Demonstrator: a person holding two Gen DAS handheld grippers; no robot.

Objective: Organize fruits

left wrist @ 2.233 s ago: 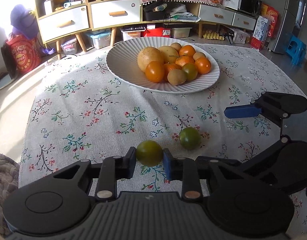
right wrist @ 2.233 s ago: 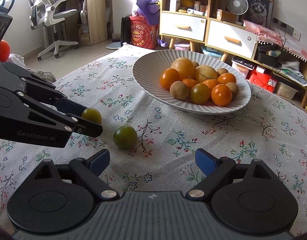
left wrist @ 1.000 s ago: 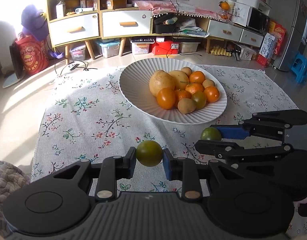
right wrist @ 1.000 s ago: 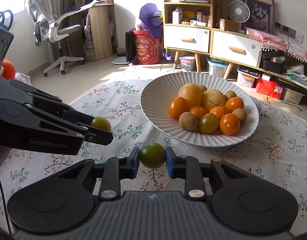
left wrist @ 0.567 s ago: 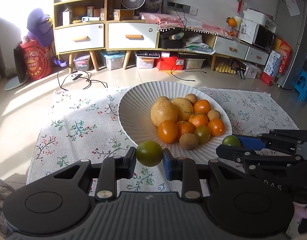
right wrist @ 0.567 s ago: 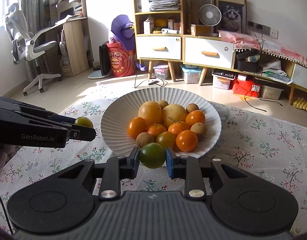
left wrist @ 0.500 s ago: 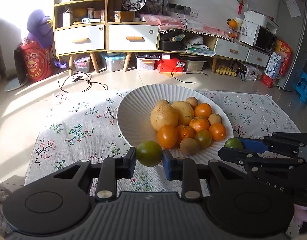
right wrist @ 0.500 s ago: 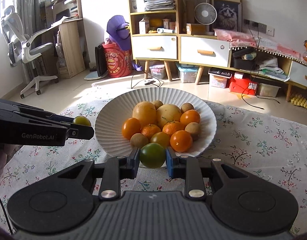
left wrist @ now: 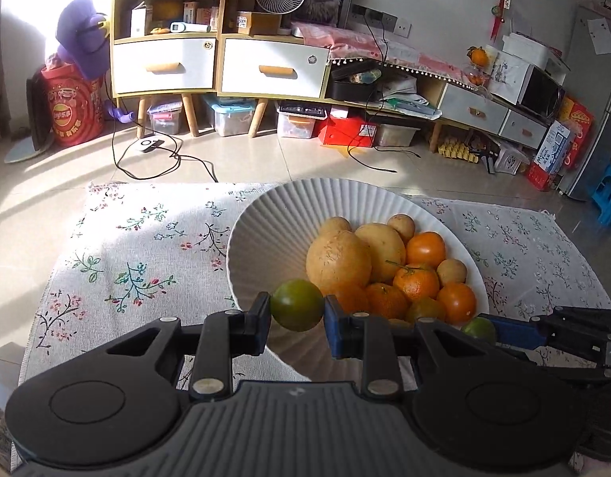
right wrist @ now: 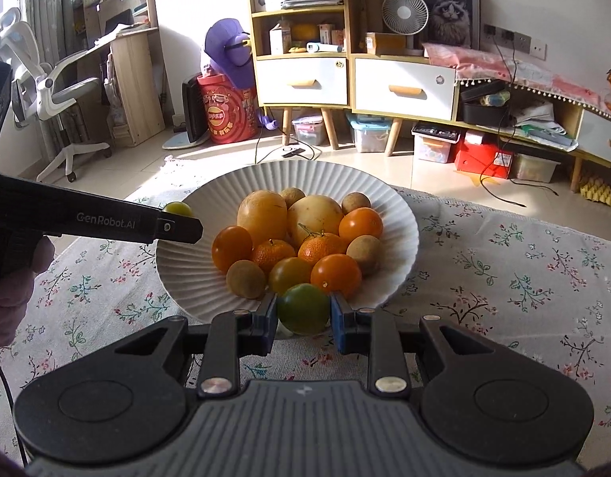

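A white ribbed plate [left wrist: 273, 230] [right wrist: 397, 218] on the flowered tablecloth holds several oranges, yellow-brown fruits and small brown ones. My left gripper [left wrist: 296, 310] is shut on a green fruit [left wrist: 296, 304], held over the plate's near left rim. My right gripper [right wrist: 302, 314] is shut on a second green fruit [right wrist: 303, 308] at the plate's near edge. In the left wrist view that right gripper [left wrist: 482, 330] shows at the plate's right side with its green fruit [left wrist: 478, 328]. In the right wrist view the left gripper [right wrist: 182, 218] reaches over the plate's left rim with its fruit [right wrist: 177, 208].
The flowered tablecloth [left wrist: 146, 262] [right wrist: 504, 270] spreads left and right of the plate. Beyond the table are a tiled floor, white-drawered cabinets [left wrist: 265, 65], storage boxes and a red bag [left wrist: 71, 111]. An office chair [right wrist: 55, 87] stands far left. A person's hand [right wrist: 11, 278] holds the left gripper.
Both grippers have carried their green fruits up from the cloth and forward to the plate, the left to its left rim and the right to its near edge. Grips unchanged.
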